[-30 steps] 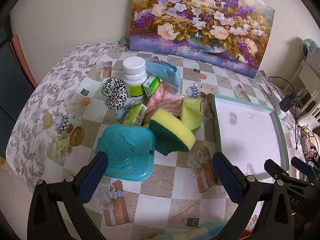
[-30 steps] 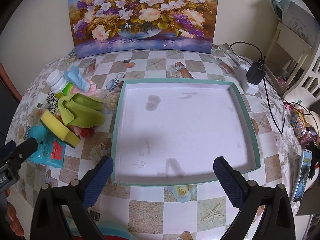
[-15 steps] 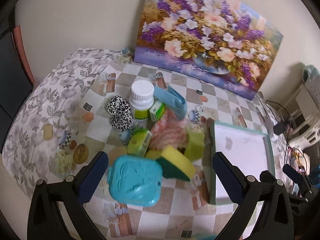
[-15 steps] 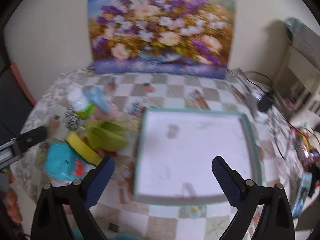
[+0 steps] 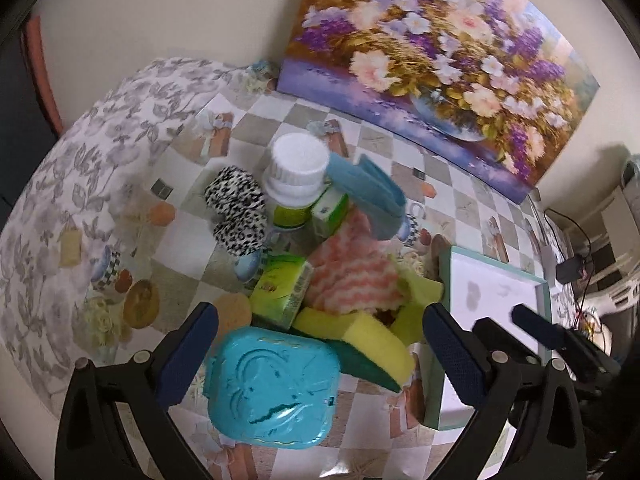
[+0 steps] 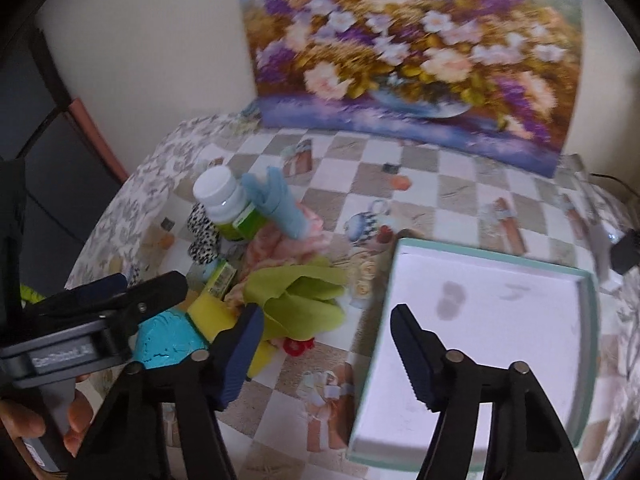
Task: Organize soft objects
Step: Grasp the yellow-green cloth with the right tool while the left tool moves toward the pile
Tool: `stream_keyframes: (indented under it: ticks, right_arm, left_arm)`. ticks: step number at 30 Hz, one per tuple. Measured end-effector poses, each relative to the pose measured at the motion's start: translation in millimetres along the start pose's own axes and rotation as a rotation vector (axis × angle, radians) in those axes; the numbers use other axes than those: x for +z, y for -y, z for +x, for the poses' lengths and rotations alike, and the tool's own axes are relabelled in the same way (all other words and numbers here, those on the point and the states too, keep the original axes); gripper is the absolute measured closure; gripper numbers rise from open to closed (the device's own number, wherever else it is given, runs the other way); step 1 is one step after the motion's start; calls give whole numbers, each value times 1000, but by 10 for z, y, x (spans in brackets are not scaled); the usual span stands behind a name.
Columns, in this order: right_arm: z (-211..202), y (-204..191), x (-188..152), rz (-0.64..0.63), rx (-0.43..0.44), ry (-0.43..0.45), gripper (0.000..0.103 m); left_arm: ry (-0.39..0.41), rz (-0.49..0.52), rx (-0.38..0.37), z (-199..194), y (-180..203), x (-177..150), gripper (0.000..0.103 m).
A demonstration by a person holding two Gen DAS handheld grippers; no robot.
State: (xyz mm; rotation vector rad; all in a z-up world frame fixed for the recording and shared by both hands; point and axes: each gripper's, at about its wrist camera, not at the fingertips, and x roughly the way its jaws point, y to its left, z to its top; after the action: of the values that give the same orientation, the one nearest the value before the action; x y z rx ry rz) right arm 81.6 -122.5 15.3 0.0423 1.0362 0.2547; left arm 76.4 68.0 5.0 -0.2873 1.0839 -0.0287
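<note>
A pile of soft things lies left of the white tray (image 5: 494, 300) (image 6: 480, 320): a yellow-green sponge (image 5: 372, 344) (image 6: 210, 312), a pink-white cloth (image 5: 352, 276) (image 6: 280, 248), a lime cloth (image 5: 420, 296) (image 6: 304, 296), a blue cloth (image 5: 368, 192) (image 6: 276, 200) and a leopard scrunchie (image 5: 236, 208) (image 6: 204, 236). My left gripper (image 5: 320, 360) hangs open over the turquoise box (image 5: 272, 384) and the sponge. My right gripper (image 6: 328, 356) hovers between the lime cloth and the tray's left rim. Its jaws are closing, with nothing between them.
A white-capped bottle (image 5: 298, 176) (image 6: 224, 200) and small green boxes (image 5: 284, 288) stand among the pile. A small red item (image 6: 296, 346) lies under the lime cloth. A flower painting (image 5: 440, 60) leans on the back wall. A charger and cables (image 5: 572, 268) lie at the far right.
My right gripper has swung left from over the tray toward the pile, and its jaws have narrowed. My left gripper has shifted so the turquoise box now sits between its fingers.
</note>
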Motion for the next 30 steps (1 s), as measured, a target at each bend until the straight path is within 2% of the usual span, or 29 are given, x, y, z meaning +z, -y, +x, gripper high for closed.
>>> stream_keyframes:
  ticks: [6,14,20,22,30]
  right_arm:
    - [343,-110,9,-55,53,-44,45]
    - [651,-196,13,-89,81,-63,53]
    - [750,-190,5,-70,123,-48,74]
    - [764,-166,1,-57,137,-45,87]
    - [691,7,3,10,196,-25,95]
  left_arm:
    - [10,-68,48,63,-176,32,1]
    - [-17,-113,34,185,-246,48,1]
    - [-24,-138,28,193,-272,46,1]
    - [-23,-135,23,189,-269,46,1]
    - [-23,-72,9,136,-119,27,1]
